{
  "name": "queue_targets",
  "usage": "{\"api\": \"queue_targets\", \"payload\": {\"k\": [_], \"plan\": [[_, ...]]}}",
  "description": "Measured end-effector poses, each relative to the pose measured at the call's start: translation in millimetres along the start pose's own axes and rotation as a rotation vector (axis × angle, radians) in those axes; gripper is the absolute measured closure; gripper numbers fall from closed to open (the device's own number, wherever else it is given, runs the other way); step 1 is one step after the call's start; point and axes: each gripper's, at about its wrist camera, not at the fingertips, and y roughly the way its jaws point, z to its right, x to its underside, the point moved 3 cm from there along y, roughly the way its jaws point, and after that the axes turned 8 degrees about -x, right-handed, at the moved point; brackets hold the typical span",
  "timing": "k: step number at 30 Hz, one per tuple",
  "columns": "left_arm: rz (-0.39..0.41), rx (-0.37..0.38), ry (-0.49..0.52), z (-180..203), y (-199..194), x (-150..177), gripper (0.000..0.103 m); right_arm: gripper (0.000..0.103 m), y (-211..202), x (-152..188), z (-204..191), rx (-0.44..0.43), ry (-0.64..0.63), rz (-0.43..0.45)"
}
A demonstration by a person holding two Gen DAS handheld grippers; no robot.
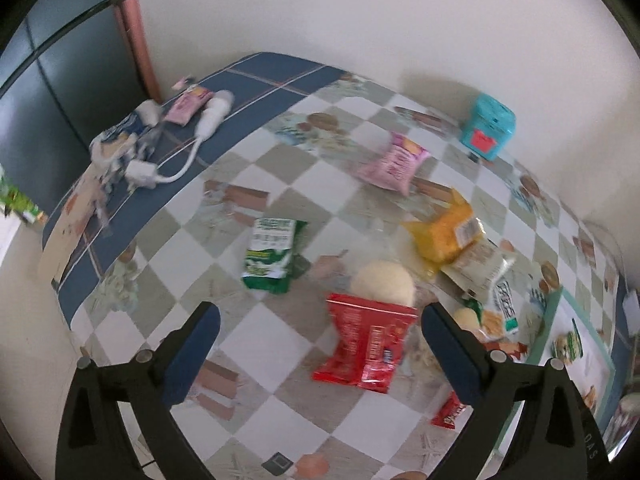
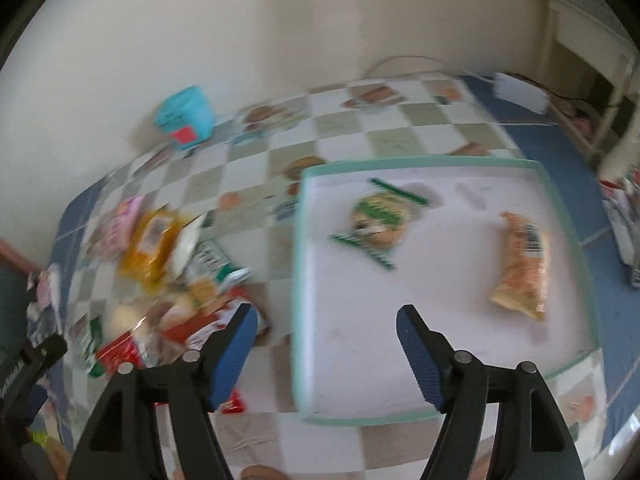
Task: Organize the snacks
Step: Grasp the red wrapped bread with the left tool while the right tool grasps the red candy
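Snack packets lie loose on the checkered tablecloth: a red packet (image 1: pixel 366 346), a green packet (image 1: pixel 270 254), a pink packet (image 1: pixel 394 162), a yellow packet (image 1: pixel 444 232) and a round pale bun (image 1: pixel 384 284). My left gripper (image 1: pixel 320 344) is open and empty, held above the red packet. A white tray with a teal rim (image 2: pixel 298 280) holds a green-striped packet (image 2: pixel 378 218) and an orange packet (image 2: pixel 522 266). My right gripper (image 2: pixel 324 340) is open and empty over the tray's near left part. The snack pile (image 2: pixel 168 256) lies left of the tray.
A teal box (image 1: pixel 488 126) stands by the wall; it also shows in the right wrist view (image 2: pixel 184 118). White chargers and cable (image 1: pixel 180 152) and wrappers lie on the blue border at far left. A white adapter (image 2: pixel 520 92) sits at the table's far right.
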Motion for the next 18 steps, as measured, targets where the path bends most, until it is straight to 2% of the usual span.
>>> {"api": "queue_targets", "payload": {"k": [5, 12, 13, 18], "plan": [[-0.028, -0.019, -0.061, -27, 12, -2, 0.002, 0.027, 4, 2, -14, -0.033, 0.007, -0.005], [-0.05, -0.021, -0.143, -52, 20, -2, 0.002, 0.019, 17, 11, -34, -0.089, -0.03, -0.044], [-0.056, -0.017, -0.147, -53, 22, -1, 0.002, 0.016, 19, 13, -35, -0.09, -0.035, -0.054], [-0.12, 0.053, -0.117, -41, 37, 4, 0.002, 0.016, 35, 24, -46, -0.08, -0.075, -0.121]]}}
